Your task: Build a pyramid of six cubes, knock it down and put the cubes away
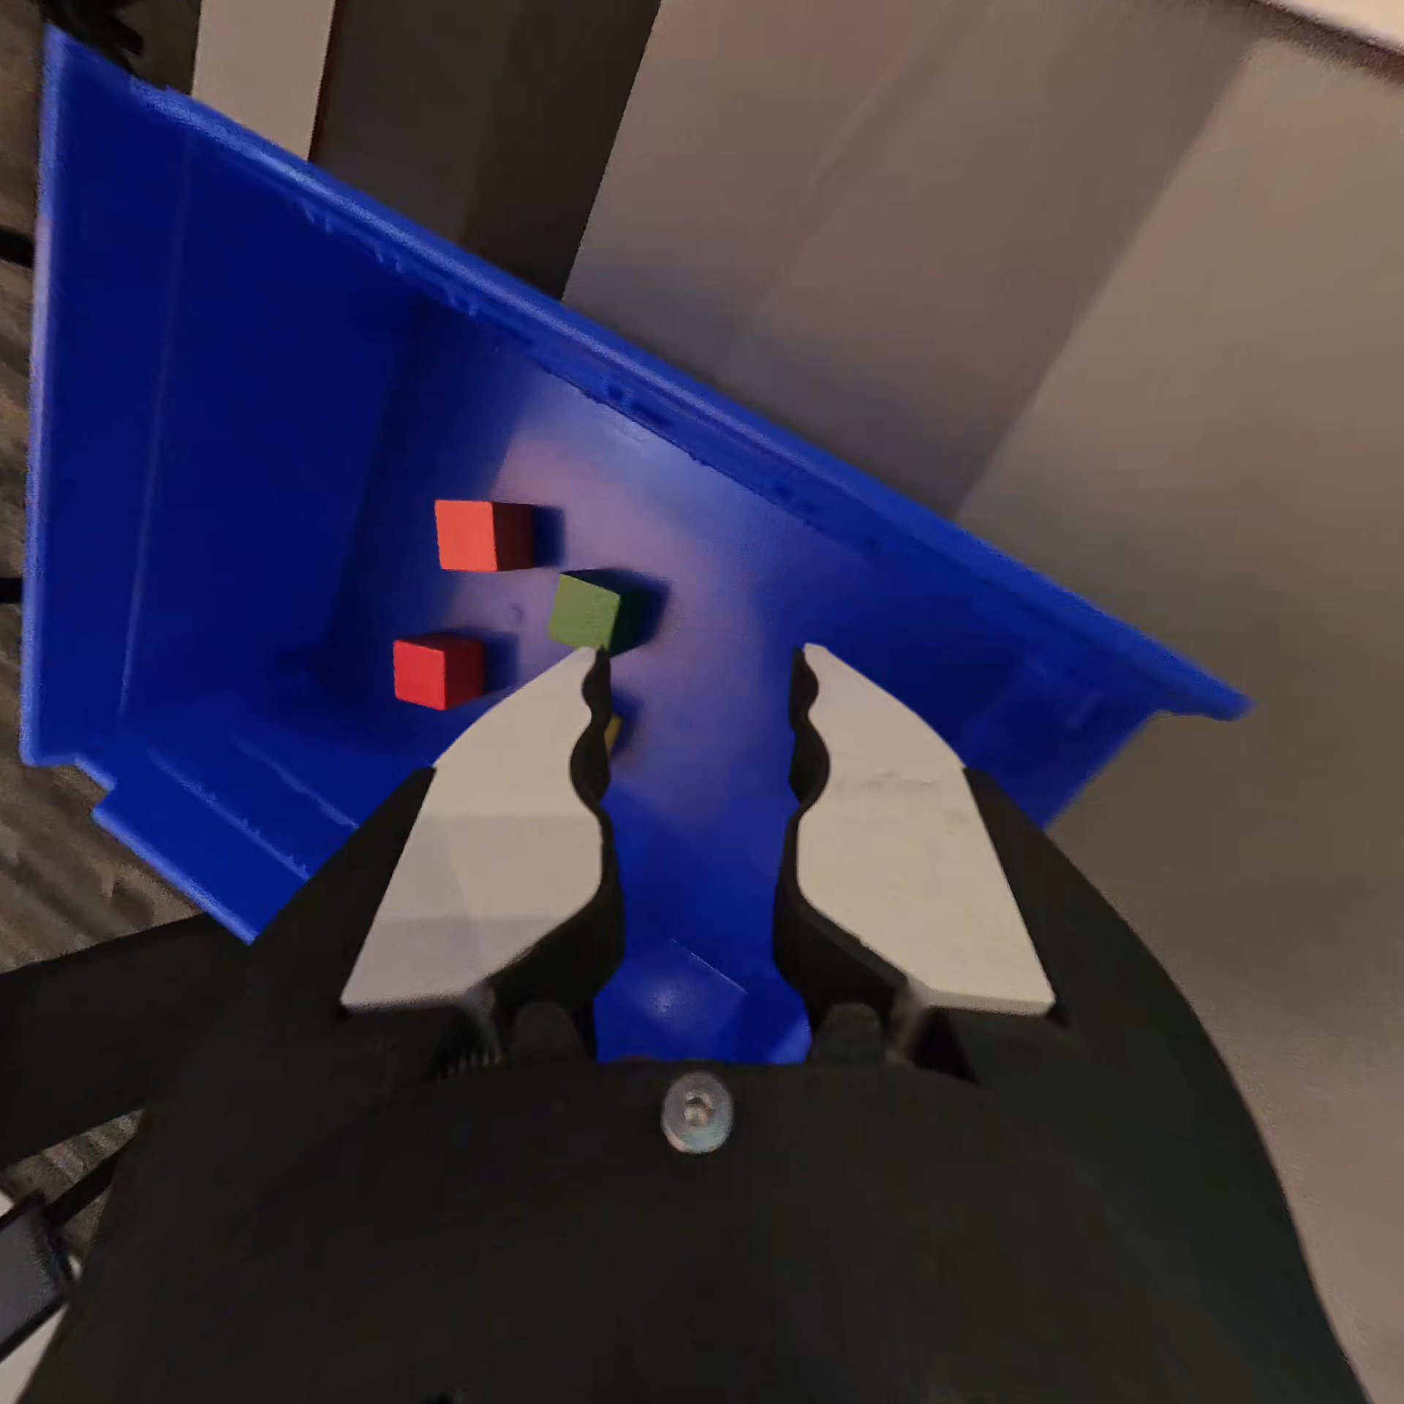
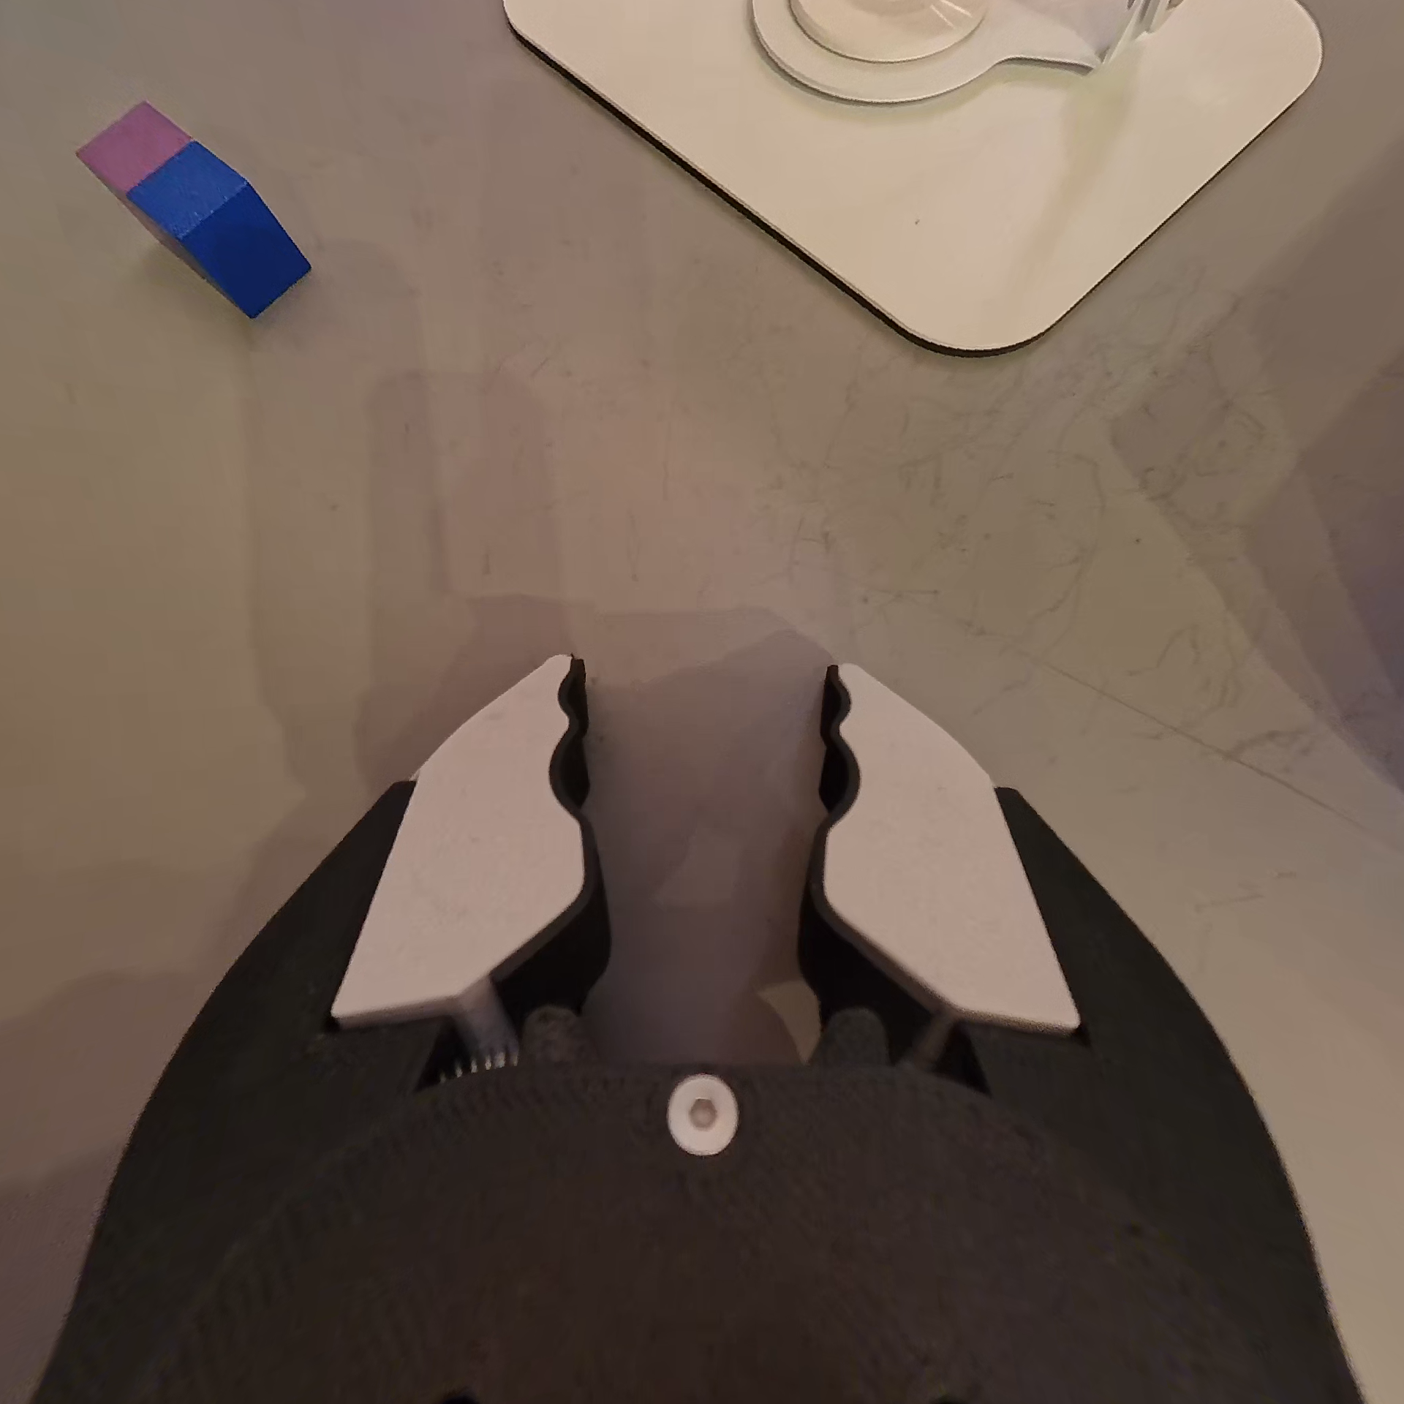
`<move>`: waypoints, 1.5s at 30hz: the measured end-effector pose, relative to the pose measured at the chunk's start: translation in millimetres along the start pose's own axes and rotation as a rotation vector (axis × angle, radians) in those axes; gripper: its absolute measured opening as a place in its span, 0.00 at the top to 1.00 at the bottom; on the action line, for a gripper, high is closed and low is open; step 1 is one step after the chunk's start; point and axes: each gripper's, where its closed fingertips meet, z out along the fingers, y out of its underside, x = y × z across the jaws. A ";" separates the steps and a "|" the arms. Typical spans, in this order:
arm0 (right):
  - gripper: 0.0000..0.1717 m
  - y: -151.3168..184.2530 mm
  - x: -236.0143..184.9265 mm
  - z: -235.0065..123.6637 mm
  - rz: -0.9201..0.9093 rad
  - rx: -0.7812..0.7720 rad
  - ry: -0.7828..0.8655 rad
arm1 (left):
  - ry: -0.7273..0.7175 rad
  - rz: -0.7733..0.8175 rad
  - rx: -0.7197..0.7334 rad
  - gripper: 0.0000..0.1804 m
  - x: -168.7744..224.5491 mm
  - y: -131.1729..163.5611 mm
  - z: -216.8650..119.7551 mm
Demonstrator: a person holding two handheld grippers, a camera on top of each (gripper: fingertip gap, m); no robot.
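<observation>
Small solid-colour cubes, flat faces, sharp edges. Four lie on the floor of a blue bin point(image 1: 228, 380): orange cube point(image 1: 465, 535) farthest in, red cube point(image 1: 437, 671) nearer, apart from it, green cube point(image 1: 585, 610) just to their right, turned corner-on. A yellow cube point(image 1: 612, 734) shows only as a sliver behind the left gripper's left finger point(image 1: 501, 798). None of them touch one another as far as visible.

Two more sit out on the grey table point(image 2: 684, 471): blue cube point(image 2: 213, 228) and purple cube point(image 2: 137, 144), side by side, faces touching, far left in the right wrist view.

Left gripper point(image 1: 699, 657) hangs over the bin, jaws apart, nothing between the pads, only bin floor. View is motion-blurred.

Right gripper point(image 2: 705, 668) is over bare table, jaws wide, nothing gripped, well apart from the blue and purple pair.

White mat point(image 2: 988, 228) at upper right carries a white round base point(image 2: 874, 68).
</observation>
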 end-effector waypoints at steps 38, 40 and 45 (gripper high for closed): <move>0.68 -0.1 4.2 0.3 0.007 0.000 0.030 | 0.203 0.106 0.001 0.84 187.0 -17.1 -53.1; 0.68 -0.1 4.4 0.4 0.006 0.000 0.032 | 0.235 0.122 0.002 0.84 210.3 -20.9 -43.8; 0.68 -0.2 5.2 0.5 0.006 0.000 0.036 | 0.308 0.174 -0.005 0.84 255.7 -33.5 -24.0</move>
